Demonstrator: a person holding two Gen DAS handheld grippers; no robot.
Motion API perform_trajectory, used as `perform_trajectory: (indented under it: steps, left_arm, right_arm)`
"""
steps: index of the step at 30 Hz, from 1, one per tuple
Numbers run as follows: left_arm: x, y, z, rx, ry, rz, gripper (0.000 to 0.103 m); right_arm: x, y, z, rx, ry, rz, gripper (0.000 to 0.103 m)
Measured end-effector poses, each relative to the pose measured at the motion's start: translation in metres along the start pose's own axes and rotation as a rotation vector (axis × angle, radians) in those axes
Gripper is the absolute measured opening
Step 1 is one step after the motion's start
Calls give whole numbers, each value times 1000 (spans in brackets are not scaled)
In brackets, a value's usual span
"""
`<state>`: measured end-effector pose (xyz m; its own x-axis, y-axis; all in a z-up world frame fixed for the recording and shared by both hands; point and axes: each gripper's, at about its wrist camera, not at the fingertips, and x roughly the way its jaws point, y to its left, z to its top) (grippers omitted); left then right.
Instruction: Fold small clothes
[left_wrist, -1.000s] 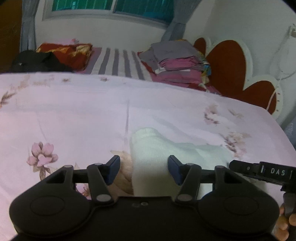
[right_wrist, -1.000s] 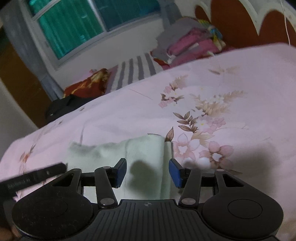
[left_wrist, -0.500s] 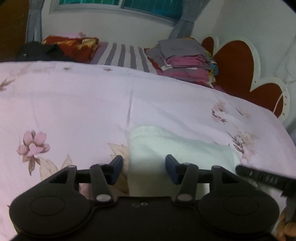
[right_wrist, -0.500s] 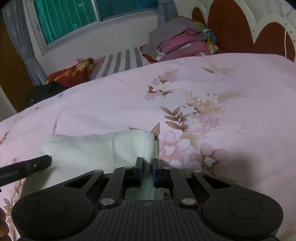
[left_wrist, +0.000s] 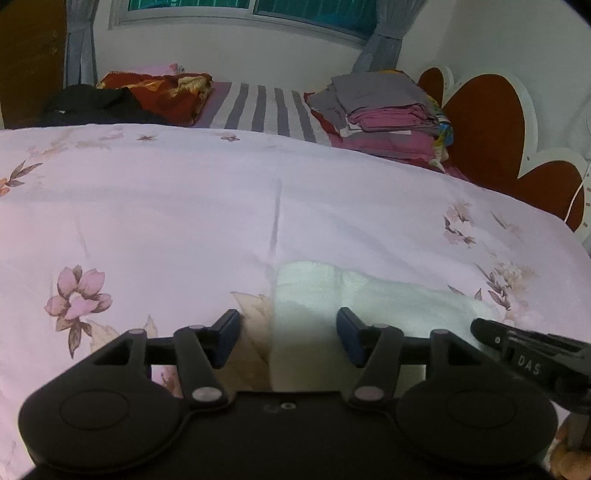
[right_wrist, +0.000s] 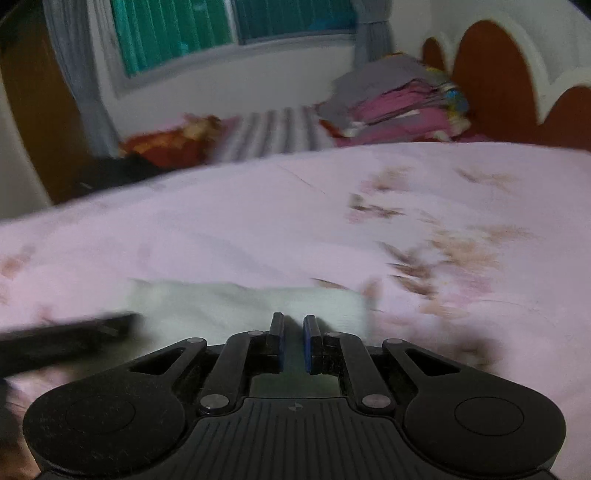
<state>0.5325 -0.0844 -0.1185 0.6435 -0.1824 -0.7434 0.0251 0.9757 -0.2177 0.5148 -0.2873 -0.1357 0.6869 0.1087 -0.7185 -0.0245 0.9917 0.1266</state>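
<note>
The white cloth (left_wrist: 314, 314) lies flat on the pink flowered bed (left_wrist: 184, 221), just ahead of both my tools. It looks soft, light and limp, so I judge it will sag unless taken at an edge or corner. My right hand-held gripper (right_wrist: 293, 341) is clenched on its near edge; my left hand-held gripper (left_wrist: 288, 341) hangs released, fingers spread over the cloth's left end. Beyond the cloth the bed offers wide open room for folding. A stack of folded laundry (left_wrist: 384, 107) sits well apart by the headboard (left_wrist: 487, 122).
</note>
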Motion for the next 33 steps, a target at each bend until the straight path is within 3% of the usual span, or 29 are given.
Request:
perform_trajectory:
  steps: [1,11,20,22,23,24,32,33]
  left_arm:
    - [-3,-1,0,7,-4,1,58]
    - [-53,-2,-22,67,-33,-31,57]
    - [-90,7,-56,74,-31,-48,58]
    - [-95,9,-63,69,-22,-54,58]
    - [-98,10,-67,68,-18,-58,58]
    - [-100,10,-71,71,-14,-62,58]
    - [-110,13,-95,92,18,-88,57]
    - [-110,13,-98,96,24,-93,58]
  right_arm:
    - [3,-5,-3,-11,-1,-23,7]
    - [-51,-19,-9,81,-22,107,8]
    - [-107,-8,-57,72,-8,133,10]
    - [-116,-8,-68,81,-1,129,27]
    - [-119,-8,-73,85,0,128,49]
    - [-125,-7,-79,84,-3,124,55]
    - [-153,3,-116,59,-4,134,53]
    - [-155,4,-120,55,0,134,46]
